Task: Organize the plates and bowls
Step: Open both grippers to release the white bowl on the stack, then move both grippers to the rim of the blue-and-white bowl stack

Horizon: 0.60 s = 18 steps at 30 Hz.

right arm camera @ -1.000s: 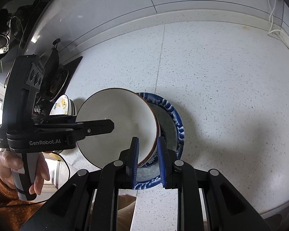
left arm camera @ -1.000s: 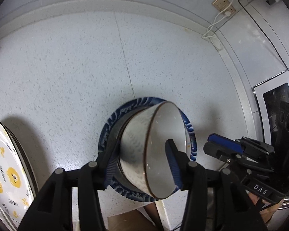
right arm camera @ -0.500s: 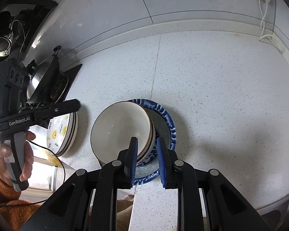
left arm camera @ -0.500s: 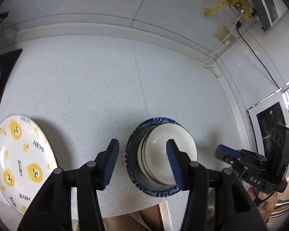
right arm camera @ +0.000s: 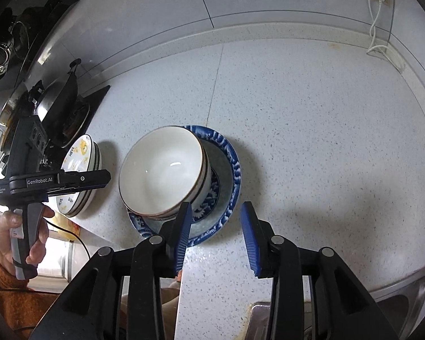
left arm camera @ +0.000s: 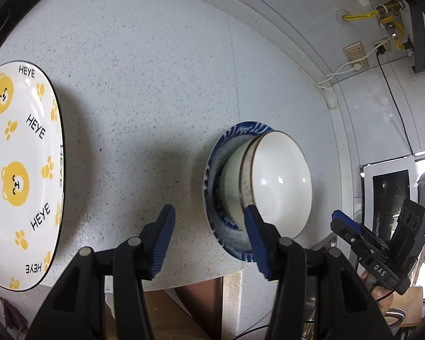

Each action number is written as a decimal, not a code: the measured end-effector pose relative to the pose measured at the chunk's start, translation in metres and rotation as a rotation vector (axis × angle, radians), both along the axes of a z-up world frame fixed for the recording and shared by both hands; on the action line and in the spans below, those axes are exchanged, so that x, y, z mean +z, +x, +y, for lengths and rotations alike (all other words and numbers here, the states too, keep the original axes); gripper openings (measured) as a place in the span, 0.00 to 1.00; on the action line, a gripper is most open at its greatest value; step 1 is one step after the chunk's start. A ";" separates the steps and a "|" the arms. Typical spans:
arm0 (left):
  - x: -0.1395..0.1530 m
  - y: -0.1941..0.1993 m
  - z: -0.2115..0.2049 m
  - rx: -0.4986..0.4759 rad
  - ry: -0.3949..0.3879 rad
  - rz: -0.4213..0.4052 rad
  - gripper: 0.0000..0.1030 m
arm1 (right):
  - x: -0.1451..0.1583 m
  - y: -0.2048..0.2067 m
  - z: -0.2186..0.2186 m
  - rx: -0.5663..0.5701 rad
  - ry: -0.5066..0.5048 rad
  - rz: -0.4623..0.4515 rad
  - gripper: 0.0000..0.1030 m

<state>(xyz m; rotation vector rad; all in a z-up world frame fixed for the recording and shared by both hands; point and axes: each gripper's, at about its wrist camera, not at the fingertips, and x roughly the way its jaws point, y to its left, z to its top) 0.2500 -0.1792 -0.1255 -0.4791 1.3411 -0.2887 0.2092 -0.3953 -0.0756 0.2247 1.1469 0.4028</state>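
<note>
Two nested white bowls with brown rims (right arm camera: 161, 170) (left arm camera: 277, 181) sit in a blue-patterned plate (right arm camera: 226, 167) (left arm camera: 212, 170) on the speckled counter. A stack of white plates with yellow bears (right arm camera: 79, 170) (left arm camera: 19, 170) stands to the left near the counter's front edge. My left gripper (left arm camera: 209, 235) is open and empty, held above the counter between the bear plates and the blue plate; it also shows in the right wrist view (right arm camera: 99, 177). My right gripper (right arm camera: 216, 235) is open and empty, just in front of the blue plate; it also shows in the left wrist view (left arm camera: 351, 232).
A gas stove with a black wok (right arm camera: 59, 99) is at the far left. Wall sockets with a white cable (right arm camera: 376, 22) are at the back right. A steel sink edge (right arm camera: 396, 283) lies at the front right. The counter's front edge (left arm camera: 184, 283) is close below the grippers.
My left gripper let go of the top bowl, which now rests nested in the other bowl, and drew back to the left. My right gripper opened and pulled back.
</note>
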 end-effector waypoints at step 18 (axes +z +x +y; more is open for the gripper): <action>-0.028 0.002 0.000 0.040 -0.017 0.044 0.48 | -0.033 0.007 -0.020 -0.038 0.127 0.079 0.31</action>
